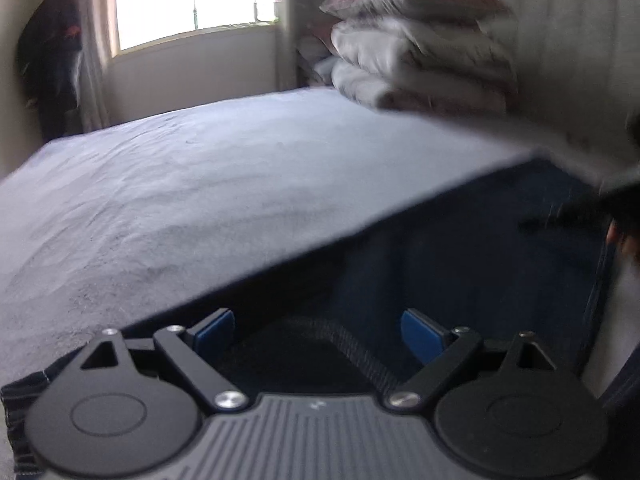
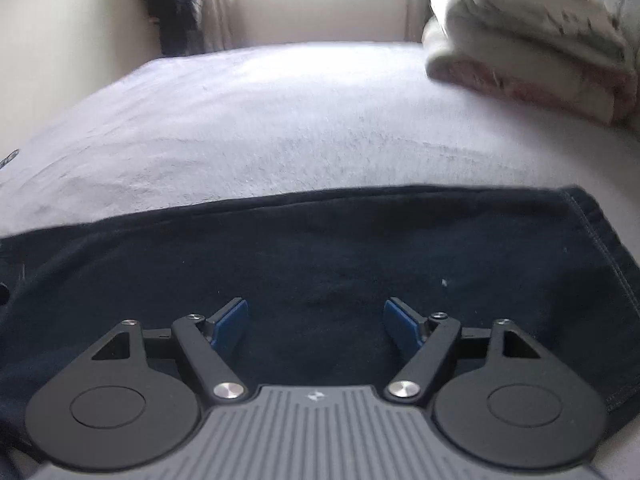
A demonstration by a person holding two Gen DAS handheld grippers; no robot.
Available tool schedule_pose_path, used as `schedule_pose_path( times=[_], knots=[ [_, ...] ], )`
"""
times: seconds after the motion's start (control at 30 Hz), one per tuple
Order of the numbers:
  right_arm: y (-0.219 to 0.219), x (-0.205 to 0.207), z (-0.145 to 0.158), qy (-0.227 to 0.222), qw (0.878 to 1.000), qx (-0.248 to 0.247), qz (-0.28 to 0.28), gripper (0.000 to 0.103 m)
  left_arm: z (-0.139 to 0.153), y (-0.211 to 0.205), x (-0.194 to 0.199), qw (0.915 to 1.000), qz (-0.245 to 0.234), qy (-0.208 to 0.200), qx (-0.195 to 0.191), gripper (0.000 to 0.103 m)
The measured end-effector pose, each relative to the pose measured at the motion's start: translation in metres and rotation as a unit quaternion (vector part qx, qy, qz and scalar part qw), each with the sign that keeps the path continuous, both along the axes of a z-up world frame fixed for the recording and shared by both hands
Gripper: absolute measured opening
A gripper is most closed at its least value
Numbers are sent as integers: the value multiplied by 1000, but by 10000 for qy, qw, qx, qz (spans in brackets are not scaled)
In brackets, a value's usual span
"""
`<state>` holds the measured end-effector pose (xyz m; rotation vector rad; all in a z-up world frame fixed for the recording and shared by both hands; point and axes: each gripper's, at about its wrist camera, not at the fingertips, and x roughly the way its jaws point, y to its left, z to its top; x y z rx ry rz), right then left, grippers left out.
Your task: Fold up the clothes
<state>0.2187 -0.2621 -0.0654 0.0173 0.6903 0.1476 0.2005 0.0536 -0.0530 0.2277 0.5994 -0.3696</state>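
Note:
A dark navy garment lies flat on the light bedspread, with its ribbed collar just ahead of my left gripper. That gripper hovers over the collar end, jaws wide apart, blue pads bare. In the right wrist view the same garment spreads across the foreground, its stitched hem at the right. My right gripper stands open above the cloth with nothing pinched between its pads.
A stack of folded blankets and pillows sits at the far right of the bed, also seen as the stack. A bright window and dark hanging clothes lie beyond. A hand's edge shows at the right.

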Motion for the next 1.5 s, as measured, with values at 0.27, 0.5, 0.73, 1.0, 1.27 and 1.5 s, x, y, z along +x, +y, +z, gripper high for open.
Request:
schedule_pose_path(
  times=[0.27, 0.5, 0.73, 1.0, 1.27, 1.5],
  knots=[
    [-36, -53, 6, 169, 9995, -126, 248, 79, -5, 32, -3, 9989, 341, 142, -301, 97],
    [-48, -103, 34, 399, 9980, -151, -462, 79, 21, 43, -33, 9971, 740, 131, -155, 95],
    [-14, -153, 51, -52, 9997, 47, -249, 79, 35, 15, -80, 9994, 285, -35, -208, 96],
    [66, -199, 37, -108, 9954, 129, 941, 79, 4, 14, -134, 9990, -65, -97, 428, 96],
    [61, -235, 3, -335, 9928, 42, 1152, 81, -5, 100, -159, 9949, 787, 291, -560, 97],
    [44, -254, 1, -362, 9945, 230, 955, 81, -6, 126, -187, 9965, 640, 159, -507, 86]
  ],
)
